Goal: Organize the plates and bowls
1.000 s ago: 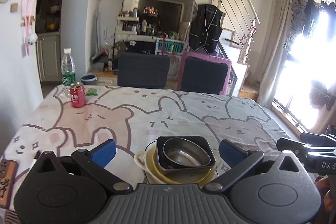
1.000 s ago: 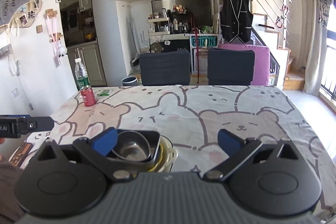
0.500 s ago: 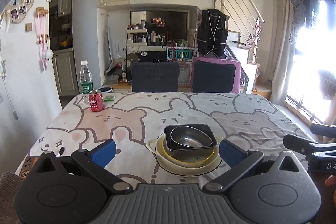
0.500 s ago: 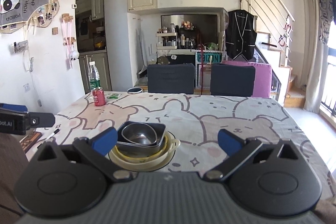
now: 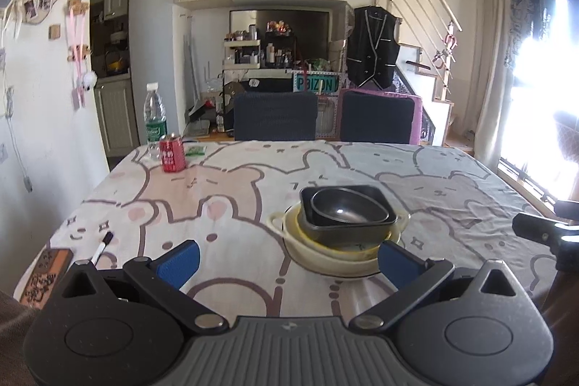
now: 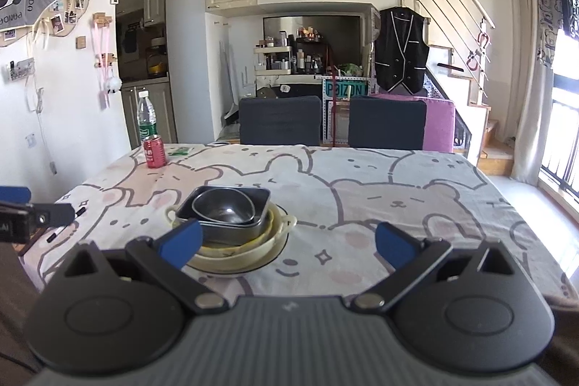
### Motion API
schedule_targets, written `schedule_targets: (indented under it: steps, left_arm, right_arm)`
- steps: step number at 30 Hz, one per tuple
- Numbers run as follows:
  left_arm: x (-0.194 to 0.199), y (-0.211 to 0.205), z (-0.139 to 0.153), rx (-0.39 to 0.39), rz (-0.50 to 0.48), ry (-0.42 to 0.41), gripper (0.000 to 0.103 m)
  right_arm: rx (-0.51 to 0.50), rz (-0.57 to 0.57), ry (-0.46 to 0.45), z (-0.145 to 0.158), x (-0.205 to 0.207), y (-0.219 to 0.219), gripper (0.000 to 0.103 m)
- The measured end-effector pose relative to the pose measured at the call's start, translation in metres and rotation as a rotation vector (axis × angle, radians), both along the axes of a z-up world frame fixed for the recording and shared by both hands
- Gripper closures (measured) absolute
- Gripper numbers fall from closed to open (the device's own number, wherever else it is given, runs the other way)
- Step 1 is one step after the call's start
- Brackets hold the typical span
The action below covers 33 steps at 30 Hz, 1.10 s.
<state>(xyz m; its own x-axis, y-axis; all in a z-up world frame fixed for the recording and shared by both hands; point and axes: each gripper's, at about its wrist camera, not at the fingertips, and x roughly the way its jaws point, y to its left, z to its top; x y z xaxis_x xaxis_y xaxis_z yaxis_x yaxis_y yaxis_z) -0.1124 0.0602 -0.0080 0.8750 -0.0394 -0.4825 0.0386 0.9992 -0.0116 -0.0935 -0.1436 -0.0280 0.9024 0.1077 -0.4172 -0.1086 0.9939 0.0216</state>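
Your left claw and right claw both gape wide, holding nothing. The stacked bowls sit nested on the counter, just beyond your fingertips.

table covered with cartoon bear/bunny tablecloth; stack of dishes near middle, cream plate at bottom touching cloth; red can at far left corner, water bottle just behind it, small green packet beside can; marker pen and patterned phone case near left front edge
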Motion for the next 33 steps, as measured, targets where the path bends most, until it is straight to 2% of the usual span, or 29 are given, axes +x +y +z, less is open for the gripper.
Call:
schedule_targets:
  steps: [5, 11, 19, 33]
  left_arm:
    - [0.002, 0.002, -0.005, -0.023, -0.003, 0.0, 0.0]
    - [0.003, -0.003, -0.006, -0.003, -0.019, -0.022, 0.0]
    - [0.007, -0.003, -0.013, 0.029, -0.017, -0.003, 0.0]
    - [0.007, 0.004, -0.015, 0.022, -0.011, 0.008, 0.0]
  right_arm:
    - [-0.017, 0.006, -0.002, -0.005, 0.0, 0.004, 0.0]
    - [-0.011, -0.004, -0.003, -0.008, 0.001, 0.004, 0.0]
    - [-0.04, -0.007, 0.006, -0.012, 0.005, 0.004, 0.0]
    - [-0.041, -0.003, 0.012, -0.015, 0.006, 0.004, 0.0]
